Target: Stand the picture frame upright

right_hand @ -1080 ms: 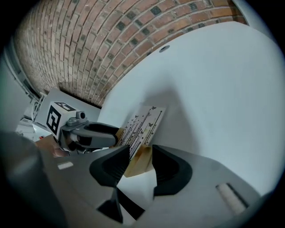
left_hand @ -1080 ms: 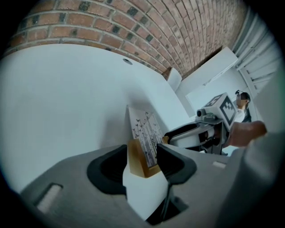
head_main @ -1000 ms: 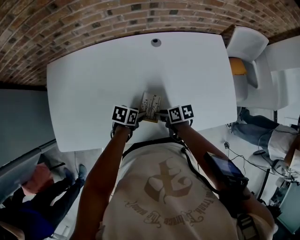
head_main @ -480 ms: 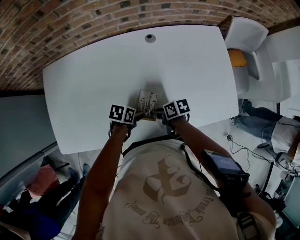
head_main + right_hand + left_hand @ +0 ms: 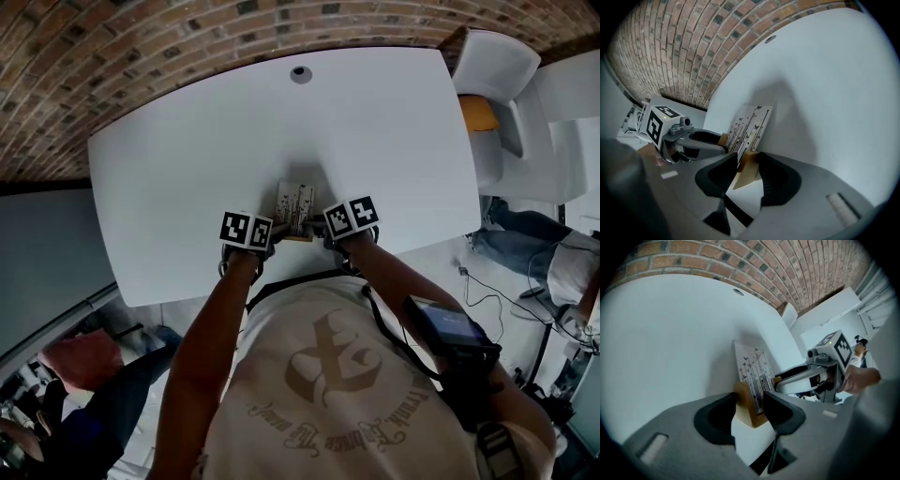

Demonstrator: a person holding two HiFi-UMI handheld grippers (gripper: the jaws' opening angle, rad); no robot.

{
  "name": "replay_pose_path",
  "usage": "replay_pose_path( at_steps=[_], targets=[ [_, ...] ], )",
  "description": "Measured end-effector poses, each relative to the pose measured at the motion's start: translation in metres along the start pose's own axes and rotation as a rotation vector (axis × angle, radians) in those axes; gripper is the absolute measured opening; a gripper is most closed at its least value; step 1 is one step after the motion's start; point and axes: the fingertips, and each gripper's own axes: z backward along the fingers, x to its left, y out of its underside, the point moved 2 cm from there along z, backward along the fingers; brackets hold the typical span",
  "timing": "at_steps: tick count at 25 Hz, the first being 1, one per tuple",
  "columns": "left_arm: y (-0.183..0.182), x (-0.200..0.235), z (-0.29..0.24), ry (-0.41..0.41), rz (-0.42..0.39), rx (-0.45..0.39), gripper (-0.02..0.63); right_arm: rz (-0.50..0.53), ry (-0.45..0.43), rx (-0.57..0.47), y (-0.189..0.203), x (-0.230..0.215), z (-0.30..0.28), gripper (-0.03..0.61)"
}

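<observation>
Looking down on a white table with brickwork behind it and a white chair off the far right corner. Picture frame sits at the near edge, mid-table, raised on its lower edge and tilted. Left gripper pinches its lower left corner, right gripper the lower right. Both pairs of jaws have just been closing on the wood. Small round grommet at the far edge. Versus a second ago, the frame is in the same spot.
</observation>
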Motion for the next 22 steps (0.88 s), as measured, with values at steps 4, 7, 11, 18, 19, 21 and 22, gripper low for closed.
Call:
replay_pose_path(
  at_steps=[4,7,11,18,19,21,22],
  targets=[
    [0.005,0.0,0.005,0.013,0.037,-0.043,0.178,0.04,0.015,-0.015,0.0,0.004,0.001,0.147],
    [0.009,0.0,0.008,0.022,0.057,-0.078,0.169,0.069,0.016,-0.022,0.0,0.007,0.003,0.144],
    [0.015,-0.002,0.011,0.028,0.062,-0.115,0.16,0.098,0.016,-0.031,0.001,0.01,0.005,0.137],
    [0.018,-0.002,0.023,0.022,0.073,-0.213,0.15,0.162,0.0,-0.055,-0.003,0.021,0.007,0.13],
    [0.018,-0.002,0.026,0.02,0.074,-0.226,0.149,0.177,-0.002,-0.059,-0.005,0.023,0.007,0.13],
    [0.018,0.001,0.031,0.013,0.072,-0.249,0.147,0.221,0.0,-0.065,-0.009,0.029,0.007,0.13],
    [0.017,0.002,0.033,0.007,0.07,-0.26,0.147,0.246,0.002,-0.067,-0.012,0.032,0.006,0.13]
  ],
)
